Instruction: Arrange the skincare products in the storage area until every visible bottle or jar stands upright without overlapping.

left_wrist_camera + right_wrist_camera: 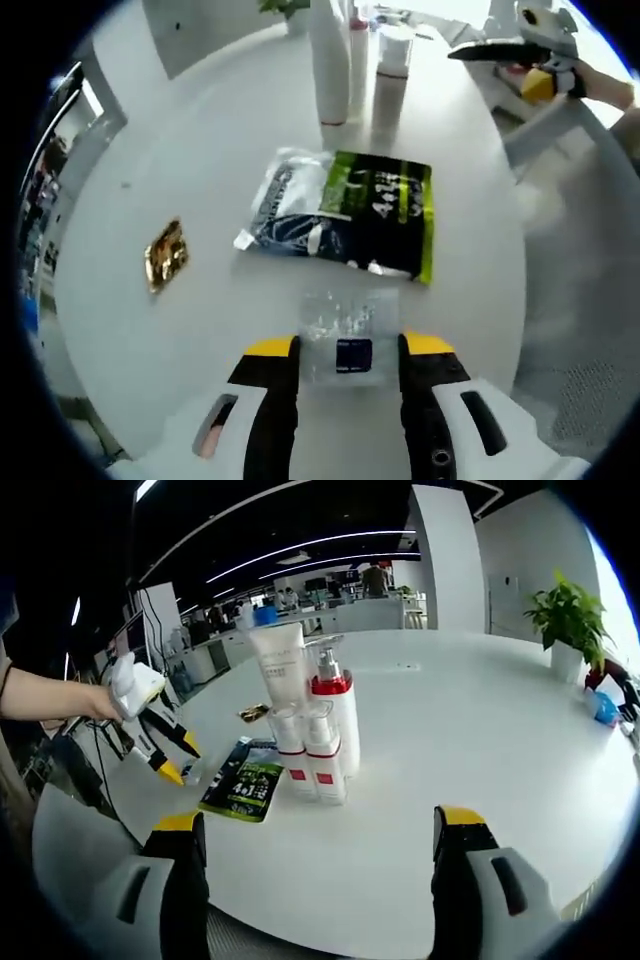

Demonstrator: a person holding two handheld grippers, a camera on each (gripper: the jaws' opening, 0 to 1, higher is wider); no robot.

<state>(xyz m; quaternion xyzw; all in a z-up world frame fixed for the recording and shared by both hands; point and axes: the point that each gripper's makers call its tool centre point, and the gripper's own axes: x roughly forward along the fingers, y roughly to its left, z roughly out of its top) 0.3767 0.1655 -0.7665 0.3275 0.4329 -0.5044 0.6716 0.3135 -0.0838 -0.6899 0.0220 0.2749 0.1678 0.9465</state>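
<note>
My left gripper (348,348) is low over the white round table (180,150), open, with a small clear packet (345,338) bearing a dark blue label lying between its yellow-tipped jaws. Beyond it lie a green-and-black sachet (385,210) and a white-and-navy sachet (290,205), overlapping. At the far edge stand a tall white tube (328,60) and red-banded white bottles (392,70). My right gripper (320,825) is open and holds nothing. It faces the upright group: white tube (280,665), pump bottle (335,715), two small bottles (305,750). The left gripper (178,758) hovers by the green sachet (245,780).
A gold foil packet (165,252) lies alone on the left of the table, also seen behind the bottles as a gold packet (255,712). The right gripper (480,55) and a hand (600,85) show at top right. A potted plant (570,620) stands on the table's far right.
</note>
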